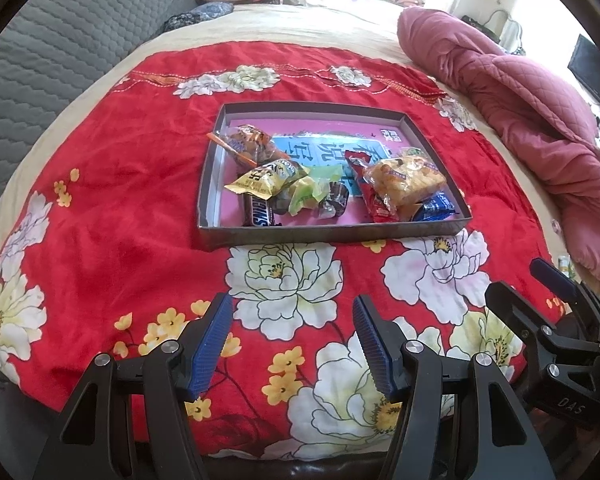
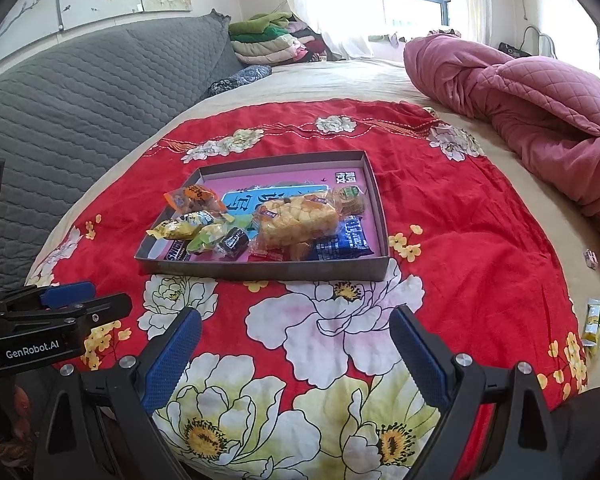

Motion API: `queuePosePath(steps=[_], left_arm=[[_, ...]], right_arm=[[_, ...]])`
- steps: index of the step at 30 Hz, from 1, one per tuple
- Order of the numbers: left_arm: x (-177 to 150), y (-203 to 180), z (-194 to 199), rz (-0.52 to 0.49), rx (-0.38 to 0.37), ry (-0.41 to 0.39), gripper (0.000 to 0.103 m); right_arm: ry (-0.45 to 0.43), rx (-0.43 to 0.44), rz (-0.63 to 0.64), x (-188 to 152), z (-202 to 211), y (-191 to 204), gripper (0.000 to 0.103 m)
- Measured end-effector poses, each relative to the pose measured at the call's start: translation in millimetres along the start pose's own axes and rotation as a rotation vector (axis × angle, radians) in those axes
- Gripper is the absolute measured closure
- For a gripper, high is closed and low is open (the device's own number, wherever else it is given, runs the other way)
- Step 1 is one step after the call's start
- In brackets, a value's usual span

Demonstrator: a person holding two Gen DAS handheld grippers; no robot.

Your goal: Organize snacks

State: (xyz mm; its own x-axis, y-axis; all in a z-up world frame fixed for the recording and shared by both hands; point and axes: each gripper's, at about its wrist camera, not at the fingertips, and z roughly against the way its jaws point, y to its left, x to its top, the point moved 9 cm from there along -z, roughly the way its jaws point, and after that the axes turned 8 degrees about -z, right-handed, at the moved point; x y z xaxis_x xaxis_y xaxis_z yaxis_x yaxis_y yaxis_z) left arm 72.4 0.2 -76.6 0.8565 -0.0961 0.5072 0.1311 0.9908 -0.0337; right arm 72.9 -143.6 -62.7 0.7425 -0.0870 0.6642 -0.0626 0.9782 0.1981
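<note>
Looking over the red floral blanket [image 1: 112,216], I see bare cloth all around the snack tray [image 1: 332,232], snacks [image 2: 296,220] inside its walls; my left gripper [image 1: 292,344] and right gripper [image 2: 296,356] hover near, fingers wide, empty.

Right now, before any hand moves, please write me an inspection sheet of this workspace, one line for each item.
Surface: red floral cloth spread over a beige bed, wrinkled.
Job's things: shallow grey box on the cloth, holding wrapped snacks: Snickers bar, yellow packet, orange packet, clear biscuit pack, blue packet.
Clutter: green and yellow packets on the cloth's right edge, outside the box.
Grippers: left gripper open, empty, above the cloth; right gripper open, empty.
Cables: a cord by the far wall, away from the work.
Surroundings: pink quilt, grey padded headboard, folded blankets, window.
</note>
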Motion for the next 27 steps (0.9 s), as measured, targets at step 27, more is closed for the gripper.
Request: queuePosePath(steps=[27], left_arm=[[-1.1, 1.5, -1.7, -0.016, 0.036, 0.006, 0.039]], right_arm=[[0.005, -0.002, -0.006, -3.1, -3.6, -4.3, 0.008]])
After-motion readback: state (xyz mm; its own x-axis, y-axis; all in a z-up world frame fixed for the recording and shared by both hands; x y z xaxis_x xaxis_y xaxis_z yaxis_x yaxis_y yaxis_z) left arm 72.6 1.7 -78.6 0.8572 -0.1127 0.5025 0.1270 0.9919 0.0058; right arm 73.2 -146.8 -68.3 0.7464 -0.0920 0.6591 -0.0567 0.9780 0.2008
